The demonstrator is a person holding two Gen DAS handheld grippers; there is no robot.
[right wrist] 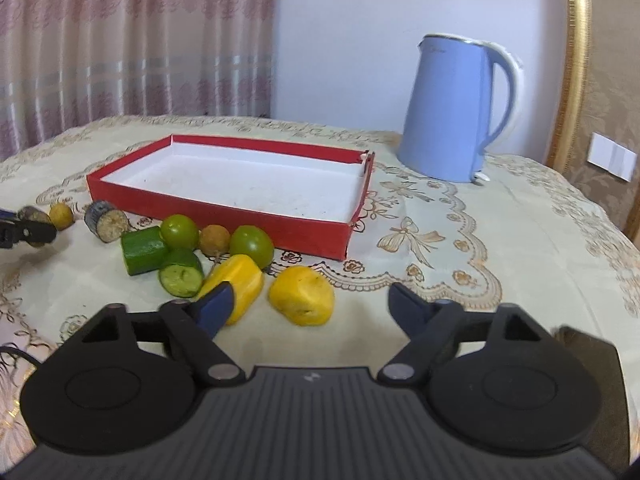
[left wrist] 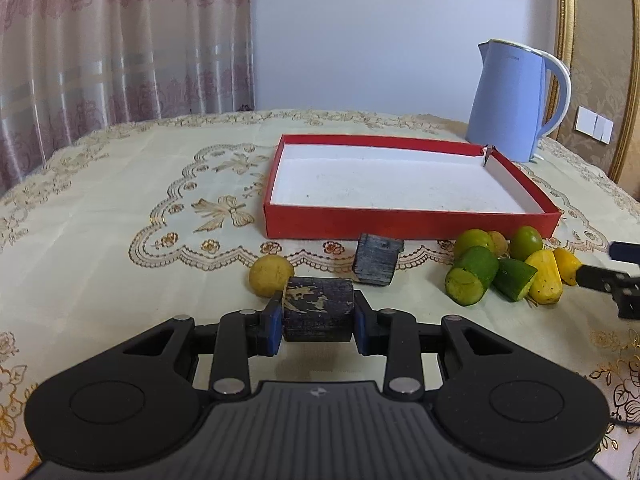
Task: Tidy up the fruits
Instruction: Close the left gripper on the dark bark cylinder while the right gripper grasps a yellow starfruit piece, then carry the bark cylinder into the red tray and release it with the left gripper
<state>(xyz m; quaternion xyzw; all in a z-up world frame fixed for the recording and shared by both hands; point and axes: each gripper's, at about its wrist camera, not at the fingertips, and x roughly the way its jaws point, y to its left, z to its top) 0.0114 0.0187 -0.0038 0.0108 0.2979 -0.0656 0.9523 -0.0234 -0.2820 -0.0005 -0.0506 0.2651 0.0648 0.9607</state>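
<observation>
Your left gripper (left wrist: 319,320) is clamped on a dark sugarcane chunk (left wrist: 318,308) low over the tablecloth (left wrist: 100,200), so you're mid-pickup; next, I judge, lift it over the near wall into the empty red box (left wrist: 400,222). Left to right outside the box: one small yellow fruit (left wrist: 271,275), a second dark chunk (left wrist: 377,261), two cucumber pieces (right wrist: 160,260), two green fruits (right wrist: 251,242), one brown longan (right wrist: 215,240), two yellow chunks (right wrist: 302,295). Your right gripper (right wrist: 310,300) stands wide, straddling one yellow chunk.
</observation>
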